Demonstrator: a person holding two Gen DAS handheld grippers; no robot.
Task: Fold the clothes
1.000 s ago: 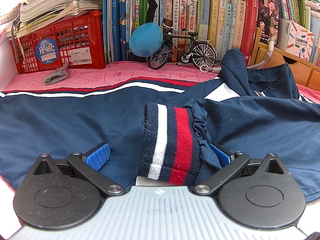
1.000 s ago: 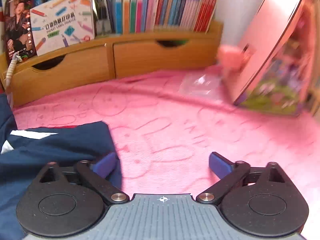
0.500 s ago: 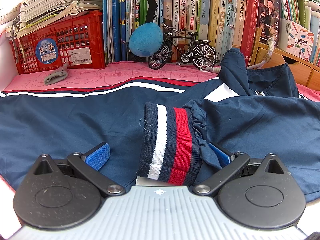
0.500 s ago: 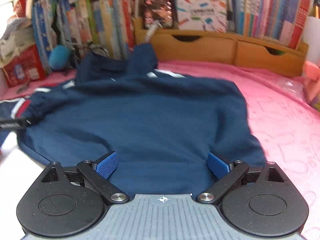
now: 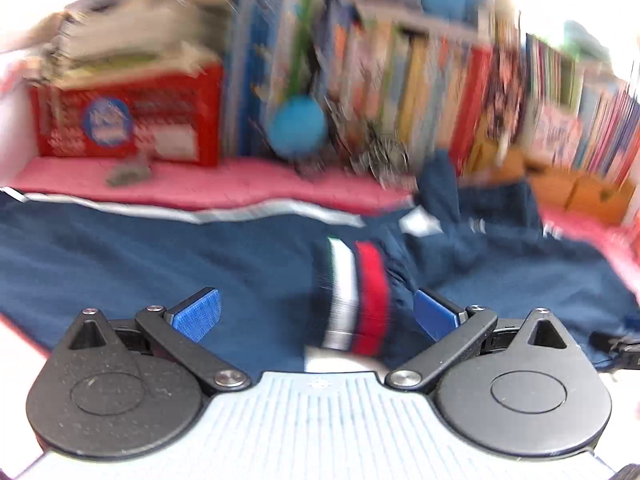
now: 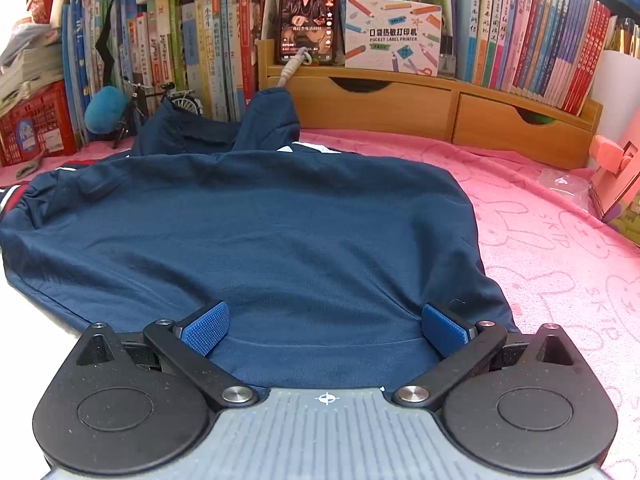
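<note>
Item: navy jacket, one piece, spread over the pink towel cover of the desk, its body toward the near edge, its collar end bunched toward the far edge by the wooden drawer unit.

Striped cuff: sleeve folded in, cuff lying on the body, between the fingers of the left gripper. Left view blurred; finer detail cannot be told.

Left gripper: jaws wide, holding nothing.

Right gripper: jaws wide, low over the near hem, cloth between the fingers, not clamped.

Step in hand, as judged: taking the near hem for a fold toward the far edge.

Handling notes: close on the hem edge through every layer, not on the top layer alone. Lift low and carry evenly so the folded sleeve is not dragged off. Keep clear of the model bicycle at the far left corner.
</note>
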